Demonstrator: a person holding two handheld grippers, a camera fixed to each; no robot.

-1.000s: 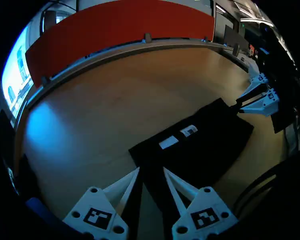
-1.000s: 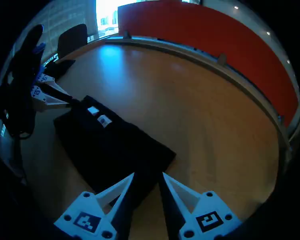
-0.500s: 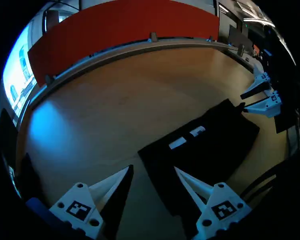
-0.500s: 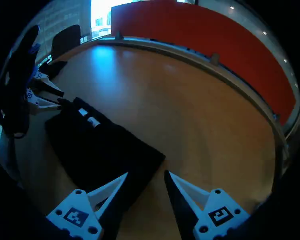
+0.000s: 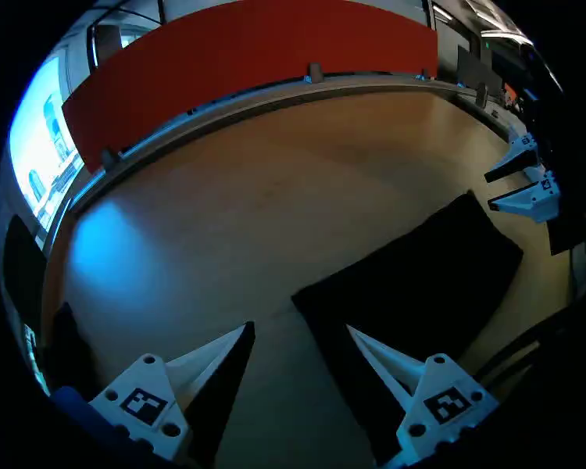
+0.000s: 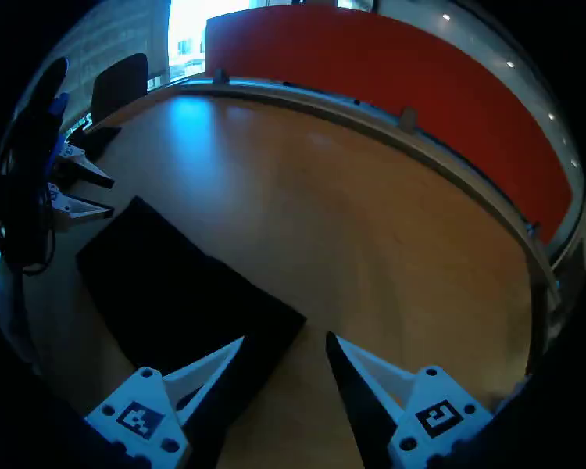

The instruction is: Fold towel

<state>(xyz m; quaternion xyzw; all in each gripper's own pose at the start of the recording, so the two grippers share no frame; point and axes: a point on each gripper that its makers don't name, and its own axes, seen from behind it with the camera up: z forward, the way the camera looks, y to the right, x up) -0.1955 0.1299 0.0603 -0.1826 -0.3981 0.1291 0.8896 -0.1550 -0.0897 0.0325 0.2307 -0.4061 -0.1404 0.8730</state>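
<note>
A black towel (image 5: 418, 281) lies folded flat on the wooden table, a dark rectangle with no labels showing. In the left gripper view my left gripper (image 5: 301, 348) is open, just off the towel's near corner, holding nothing. The right gripper (image 5: 519, 184) appears far off at the towel's other end, open. In the right gripper view the towel (image 6: 176, 289) lies ahead to the left, and my right gripper (image 6: 285, 356) stands open at its near corner with nothing between its fingers. The left gripper (image 6: 78, 191) shows at the far left, held by a dark-sleeved arm.
A red partition (image 5: 238, 55) with a grey rail runs along the table's far edge. A dark chair (image 6: 117, 82) stands at the far left beyond the table (image 6: 355, 234). Bright windows lie behind it.
Both grippers have opened and let go of the towel, then drawn back from its corners. The towel's upper layer has settled flat and the white labels are now covered.
</note>
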